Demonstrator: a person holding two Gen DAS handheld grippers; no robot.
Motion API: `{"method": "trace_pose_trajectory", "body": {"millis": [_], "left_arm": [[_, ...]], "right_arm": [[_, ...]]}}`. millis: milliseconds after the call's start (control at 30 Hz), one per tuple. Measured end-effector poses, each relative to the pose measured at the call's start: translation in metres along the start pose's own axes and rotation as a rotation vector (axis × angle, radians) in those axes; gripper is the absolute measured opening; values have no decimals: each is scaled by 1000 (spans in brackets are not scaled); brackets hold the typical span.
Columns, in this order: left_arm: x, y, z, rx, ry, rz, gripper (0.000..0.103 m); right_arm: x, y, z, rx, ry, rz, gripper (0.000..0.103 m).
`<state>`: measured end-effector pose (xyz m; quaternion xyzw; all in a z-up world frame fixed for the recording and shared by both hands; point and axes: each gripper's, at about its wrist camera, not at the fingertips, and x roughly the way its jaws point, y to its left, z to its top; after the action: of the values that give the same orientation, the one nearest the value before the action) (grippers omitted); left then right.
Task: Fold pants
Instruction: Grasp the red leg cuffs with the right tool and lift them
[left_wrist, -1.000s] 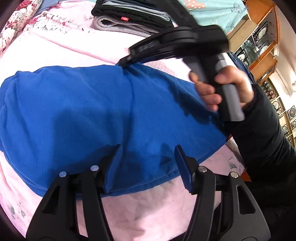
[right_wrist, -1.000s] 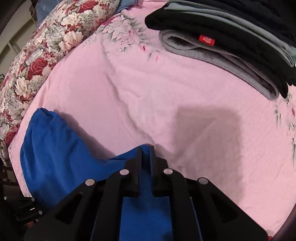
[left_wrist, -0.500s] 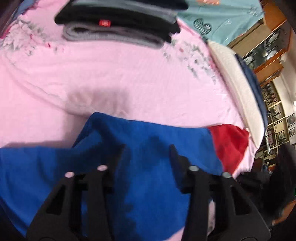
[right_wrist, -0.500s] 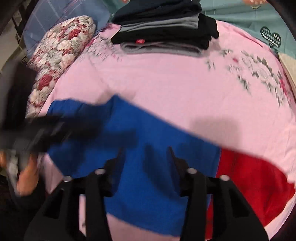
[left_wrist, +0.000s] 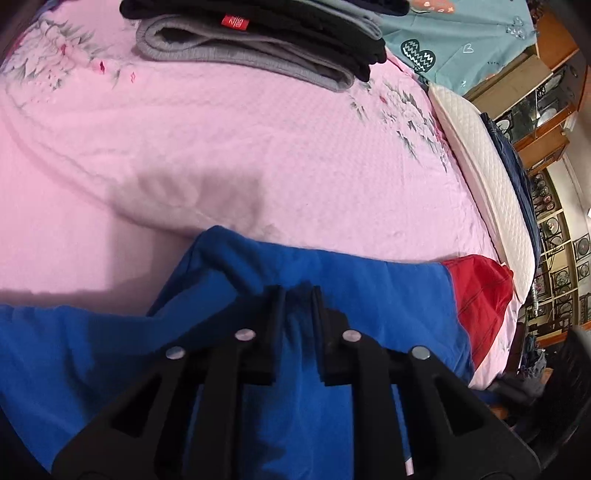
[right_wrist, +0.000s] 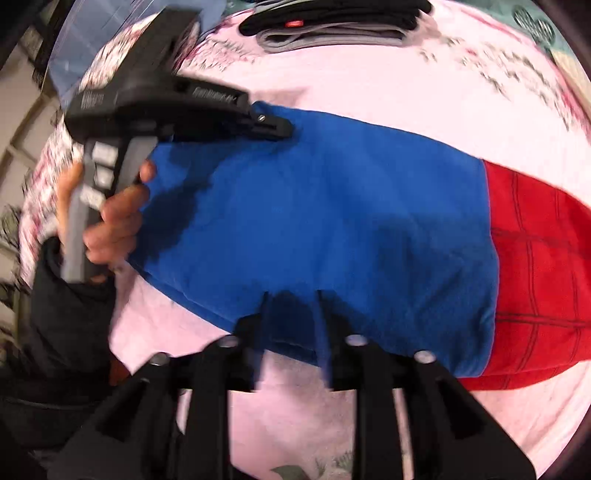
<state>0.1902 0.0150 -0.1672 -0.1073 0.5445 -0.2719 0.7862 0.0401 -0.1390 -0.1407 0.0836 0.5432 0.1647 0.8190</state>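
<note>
The left gripper (left_wrist: 298, 291) is pinching the blue-and-red pants (left_wrist: 369, 295); the right gripper (right_wrist: 291, 295) is hovering half-parted above them, lying crosswise.

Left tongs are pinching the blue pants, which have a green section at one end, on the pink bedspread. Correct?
Not quite. The section at the end of the blue pants is red, not green, as the right wrist view shows. The left tongs do pinch the fabric on the pink bedspread.
</note>
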Motion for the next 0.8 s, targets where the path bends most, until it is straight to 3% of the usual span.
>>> {"method": "trace_pose_trajectory", "body": {"millis": [33, 100, 133, 200, 300, 400, 567, 733, 800], "left_arm": [[-7, -2, -2, 8, -36, 3, 43], [-23, -4, -3, 21, -100, -3, 59], [-35, -8, -6, 37, -153, 20, 59], [-47, -15, -15, 59, -188, 62, 59], [-52, -22, -36, 84, -158, 52, 59], [-51, -30, -65, 118, -111, 50, 59], [-53, -28, -89, 142, -111, 87, 59], [-44, -10, -87, 97, -91, 60, 59], [-43, -11, -87, 104, -94, 55, 60]], "right_arm": [[-11, -8, 0, 28, -35, -1, 48], [-42, -30, -4, 102, -120, -15, 50], [-61, -47, -9, 156, -169, -29, 52], [-96, -82, -24, 274, -260, -73, 66], [-140, -140, -53, 457, -362, -201, 68], [-157, -190, -77, 595, -366, -285, 68], [-148, -223, -76, 637, -371, -152, 68], [-110, -253, -57, 693, -264, -109, 68], [-101, -252, -49, 665, -279, -129, 70]]}}
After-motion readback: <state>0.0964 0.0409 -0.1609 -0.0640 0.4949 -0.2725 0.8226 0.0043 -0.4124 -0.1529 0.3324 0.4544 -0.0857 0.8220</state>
